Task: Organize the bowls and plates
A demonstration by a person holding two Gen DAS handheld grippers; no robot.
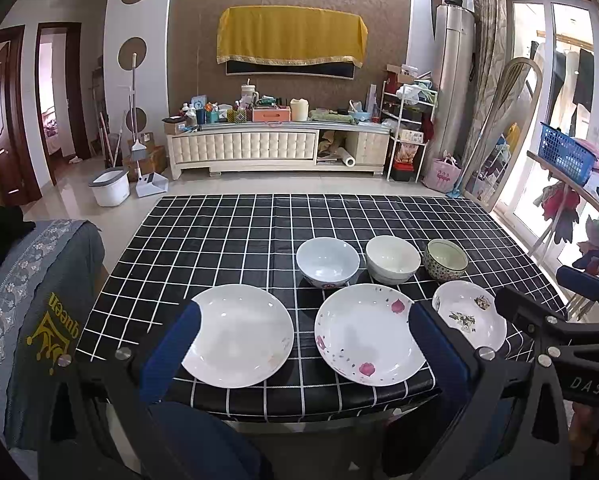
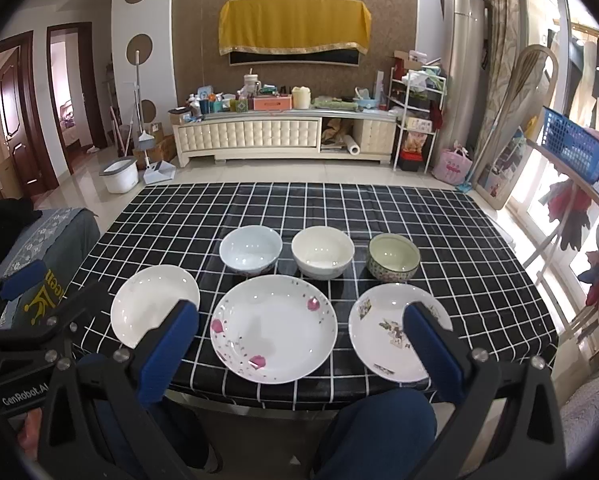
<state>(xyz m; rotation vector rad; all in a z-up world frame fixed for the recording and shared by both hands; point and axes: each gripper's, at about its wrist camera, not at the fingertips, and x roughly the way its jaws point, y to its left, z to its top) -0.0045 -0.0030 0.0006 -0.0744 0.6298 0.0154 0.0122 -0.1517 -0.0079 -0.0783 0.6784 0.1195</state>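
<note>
Reading "DAS" on right tool [image 1: 539, 304], "GenRobot.AI" on left tool [image 2: 39, 292] — "queen" cloth [image 1: 55, 324]

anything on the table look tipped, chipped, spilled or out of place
Nothing stands out. Three bowls stand upright in a back row: pale blue bowl, white bowl, green patterned bowl. Three plates lie flat in front: plain plate, pink-petal plate, small printed plate. None stacked; no spills or chips visible.

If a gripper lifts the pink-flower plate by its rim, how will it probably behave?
The pink-flower plate looks like glazed ceramic with shiny highlights, so the rim may be slippery between the pads. It is probably stiff and breakable. It is wide and shallow, so held at one edge it may tilt downward.
</note>
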